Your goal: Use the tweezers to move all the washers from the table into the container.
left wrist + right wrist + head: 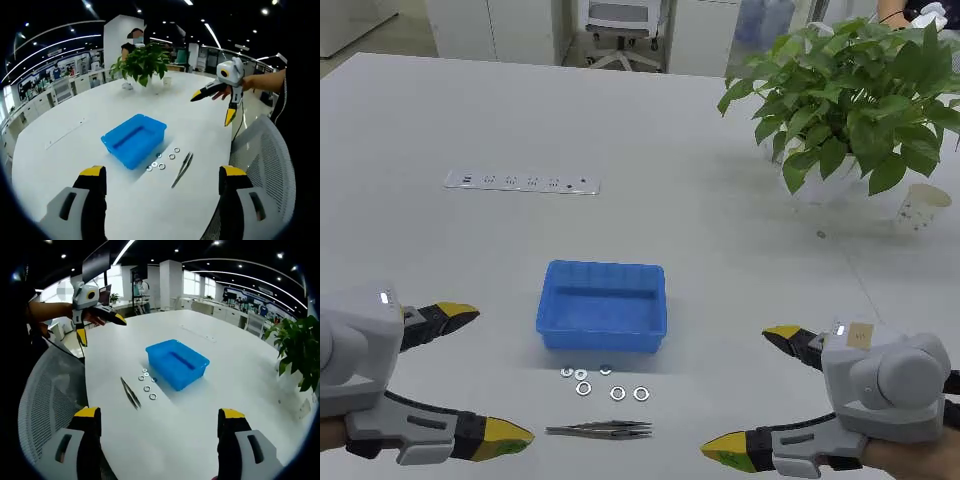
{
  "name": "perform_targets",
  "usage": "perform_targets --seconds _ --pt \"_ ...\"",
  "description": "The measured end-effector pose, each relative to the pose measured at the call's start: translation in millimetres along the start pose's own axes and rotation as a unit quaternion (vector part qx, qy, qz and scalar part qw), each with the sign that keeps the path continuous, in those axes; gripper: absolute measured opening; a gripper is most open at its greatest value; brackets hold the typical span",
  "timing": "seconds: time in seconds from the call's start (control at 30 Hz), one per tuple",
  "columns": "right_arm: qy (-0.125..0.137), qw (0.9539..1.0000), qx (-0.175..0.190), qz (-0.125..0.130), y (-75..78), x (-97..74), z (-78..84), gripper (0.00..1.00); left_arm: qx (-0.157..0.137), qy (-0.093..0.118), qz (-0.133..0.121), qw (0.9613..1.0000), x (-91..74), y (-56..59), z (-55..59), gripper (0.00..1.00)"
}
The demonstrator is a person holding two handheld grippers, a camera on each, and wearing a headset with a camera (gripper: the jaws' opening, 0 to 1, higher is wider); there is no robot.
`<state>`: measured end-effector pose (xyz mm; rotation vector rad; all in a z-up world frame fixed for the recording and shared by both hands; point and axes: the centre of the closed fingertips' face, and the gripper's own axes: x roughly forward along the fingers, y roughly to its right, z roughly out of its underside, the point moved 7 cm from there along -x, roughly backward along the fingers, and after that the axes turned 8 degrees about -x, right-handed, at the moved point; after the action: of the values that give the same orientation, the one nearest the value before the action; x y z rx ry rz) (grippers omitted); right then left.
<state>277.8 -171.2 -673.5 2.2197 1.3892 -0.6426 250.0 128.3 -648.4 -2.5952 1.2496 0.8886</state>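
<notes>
Head view. Holding the left gripper [498, 375] and right gripper [740, 390] low at the near edge of the tabletop [440, 120], both spread wide and empty, probably so as to flank the tweezers [600, 430] lying flat between them.

Left gripper view. Looking past parted jaws at the washers [161, 165], loose just beside the near wall of the blue container [142, 152], handy for short carries.

Right gripper view. Likewise gaping and gripping nothing. Tweezers untouched, nearest the tabletop's near edge, seemingly ready for pickup.
</notes>
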Motion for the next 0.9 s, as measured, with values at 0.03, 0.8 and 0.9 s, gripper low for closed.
perform_targets --seconds 0.03,0.8,0.9 --pt "0.000 1.0000 0.000 0.000 -0.1 0.1 -0.1 0.97 0.000 0.000 0.000 1.0000 0.1 0.0 0.1 0.99" --pt "0.000 1.0000 -0.004 0.002 0.7 -1.2 -0.2 0.96 0.008 -0.004 0.000 1.0000 1.5 0.1 -1.2 0.99" --pt "0.001 1.0000 -0.005 0.002 0.7 -1.2 -0.8 0.96 0.009 -0.003 -0.001 1.0000 1.1 0.1 -1.5 0.99"
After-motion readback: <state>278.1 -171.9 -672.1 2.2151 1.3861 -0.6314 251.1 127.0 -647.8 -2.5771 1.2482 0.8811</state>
